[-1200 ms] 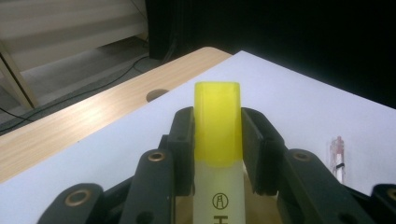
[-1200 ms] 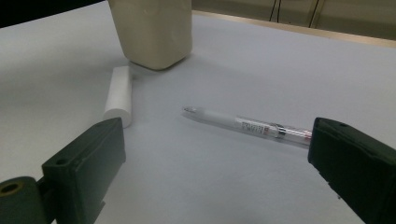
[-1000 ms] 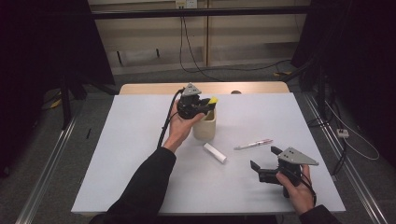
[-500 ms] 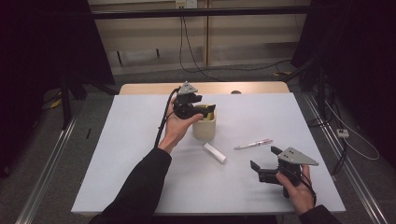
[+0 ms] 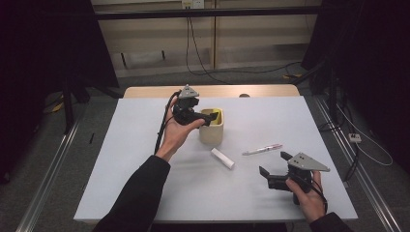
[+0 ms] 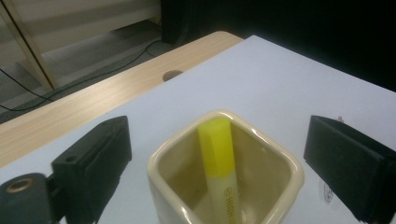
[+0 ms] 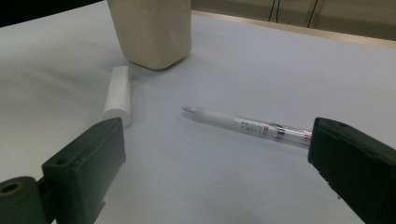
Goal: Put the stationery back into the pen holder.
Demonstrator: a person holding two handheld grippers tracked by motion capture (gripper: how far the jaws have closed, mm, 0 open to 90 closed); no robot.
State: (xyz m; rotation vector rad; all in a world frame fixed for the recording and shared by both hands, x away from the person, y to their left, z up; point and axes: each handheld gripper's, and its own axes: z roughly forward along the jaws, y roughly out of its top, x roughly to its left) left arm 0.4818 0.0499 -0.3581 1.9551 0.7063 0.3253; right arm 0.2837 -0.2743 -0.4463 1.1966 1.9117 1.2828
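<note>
White table (image 5: 145,193) carries everything; nothing else large on it.

Cream holder cup (image 5: 212,126), square with rounded corners, sits mid-table toward the far edge. Looks ceramic, glazed: probably heavy for its size, rigid, slick, chip-prone. Best taken across two opposite walls near the rim, not by one corner.

Left gripper (image 5: 205,119) hangs right at the cup's rim, jaws spread wide with nothing between the pads. In the left gripper view the jaws straddle the cup mouth, one each side, clear of the walls.

Right gripper (image 5: 273,166) rests low near the table's near right, jaws apart and empty, aimed at the pen.

Yellow highlighter (image 6: 219,163) stands inside the cup, leaning against the far wall, cap end up just at rim level. Plastic, light, stiff, flat-sided, so pads should seat well on the broad faces. Only the top part is reachable; pinch there and lift straight, or the cup may tip.

White cylinder (image 5: 222,158), cap or chalk stick, can't tell which, lies just in front of the cup. Light, round, will likely roll; grip across the middle.

Clear pen (image 7: 247,124) lies right of the cylinder, well apart from the cup, tip toward the cylinder. Thin, light, slippery barrel; grab mid-barrel, pads square across, pressing close to the table.
</note>
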